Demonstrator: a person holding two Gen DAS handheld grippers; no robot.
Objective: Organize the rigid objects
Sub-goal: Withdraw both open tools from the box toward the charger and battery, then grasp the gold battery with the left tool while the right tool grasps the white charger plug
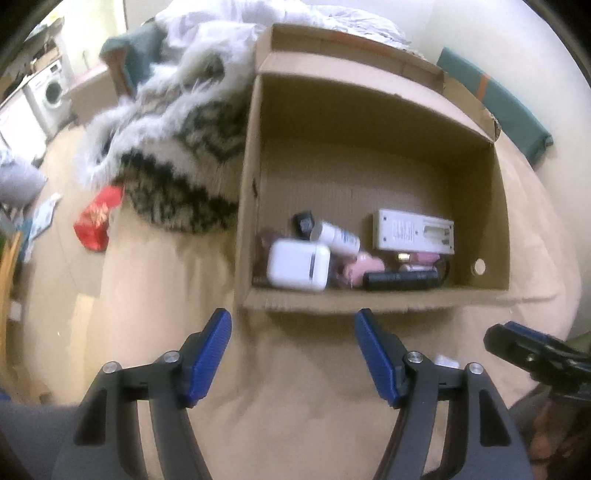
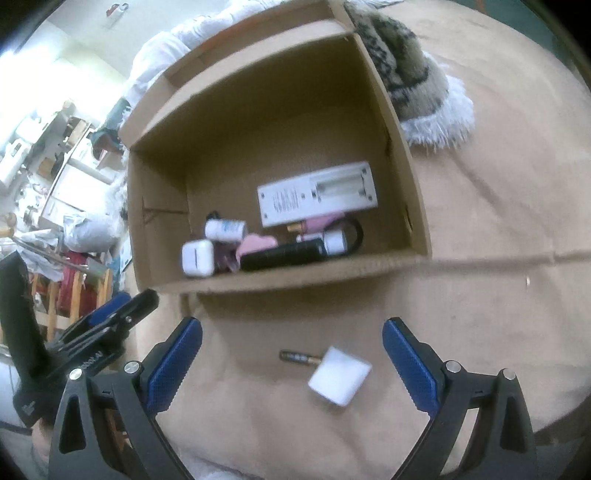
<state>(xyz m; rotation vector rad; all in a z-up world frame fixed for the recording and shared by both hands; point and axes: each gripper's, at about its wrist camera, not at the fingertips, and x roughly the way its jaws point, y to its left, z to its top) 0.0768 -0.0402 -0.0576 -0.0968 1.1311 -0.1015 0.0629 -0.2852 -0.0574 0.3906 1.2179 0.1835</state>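
An open cardboard box [image 1: 251, 177] [image 2: 413, 192] stands on a beige sheet. Inside lie a white case [image 1: 297, 267] [image 2: 197, 258], a white tube [image 1: 336, 238] [image 2: 225, 229], a white flat device [image 1: 412, 234] [image 2: 317, 194], a black cylinder [image 1: 400, 280] [image 2: 284, 254] and pink items [image 1: 360, 267] [image 2: 256, 243]. My left gripper [image 1: 293, 354] hangs open and empty before the box's near wall. My right gripper [image 2: 291, 363] is open above a white charger block [image 2: 340, 376] and a battery [image 2: 299, 357] lying on the sheet, touching neither.
A furry patterned garment [image 1: 177, 155] [image 2: 406, 74] lies against the box's side. A red packet [image 1: 94, 223] sits at the bed's edge. White bedding [image 1: 258, 18] is piled behind the box. A washing machine [image 1: 50, 92] and floor clutter are off to the left.
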